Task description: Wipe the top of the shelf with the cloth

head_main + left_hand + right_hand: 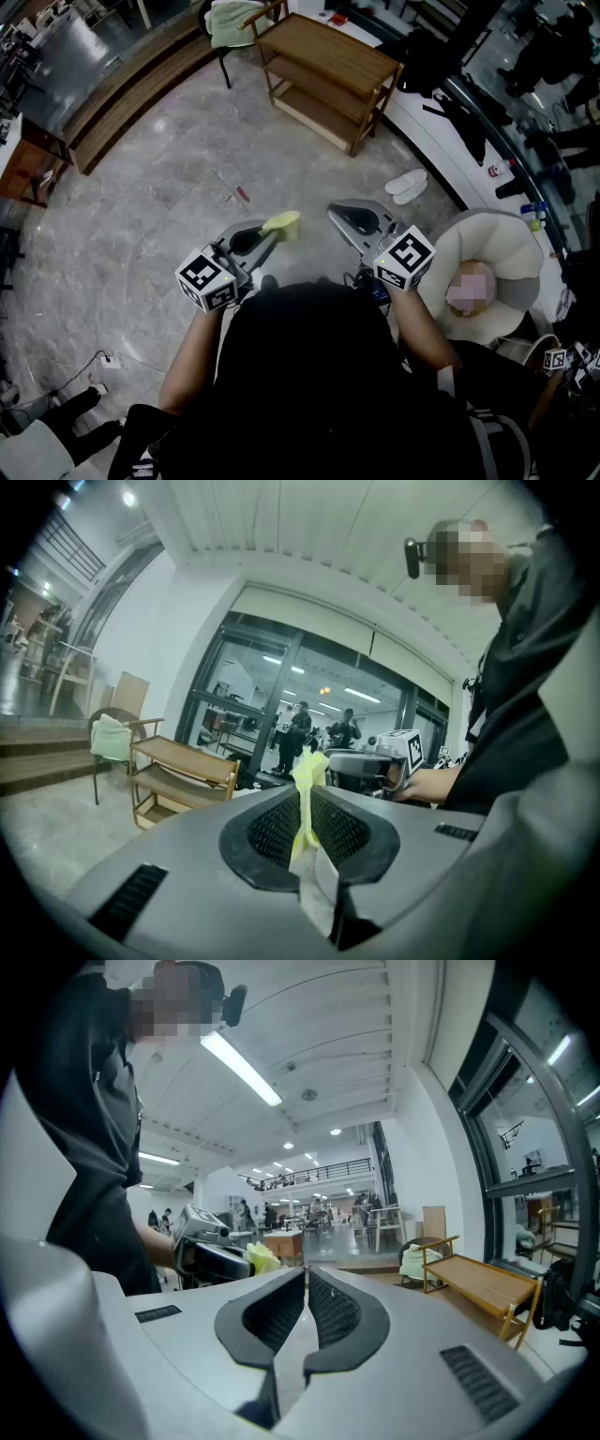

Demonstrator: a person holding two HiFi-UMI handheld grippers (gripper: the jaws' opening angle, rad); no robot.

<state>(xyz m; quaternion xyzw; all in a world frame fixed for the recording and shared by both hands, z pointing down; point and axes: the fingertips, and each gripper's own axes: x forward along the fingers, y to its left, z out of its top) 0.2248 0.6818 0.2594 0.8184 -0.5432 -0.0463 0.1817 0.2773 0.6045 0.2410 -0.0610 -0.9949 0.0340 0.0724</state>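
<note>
Currently the person stands on a grey stone floor (159, 197) and holds both grippers in front of the body, side by side and a little apart. The left gripper (270, 236) has its fingers closed on a small yellow cloth (282, 223). In the left gripper view the cloth (307, 771) is pinched as a thin strip between the two dark pads, and its crumpled end stands up above the tips. The right gripper (339, 216) has its fingers closed together with nothing between them; in the right gripper view (307, 1302) the two pads meet along one line.

The wooden shelf (328, 56) stands well apart from both grippers, across the floor near the glass wall. It has a flat top and a lower board, and both look bare. Just beside it is a chair (225, 42) with a pale green towel (232, 21) hanging over it. A pair of white slippers (405, 186) lies on the floor between the shelf and a round white armchair (506, 253), which is at the person's right side. The cloth is not touching the shelf.
</note>
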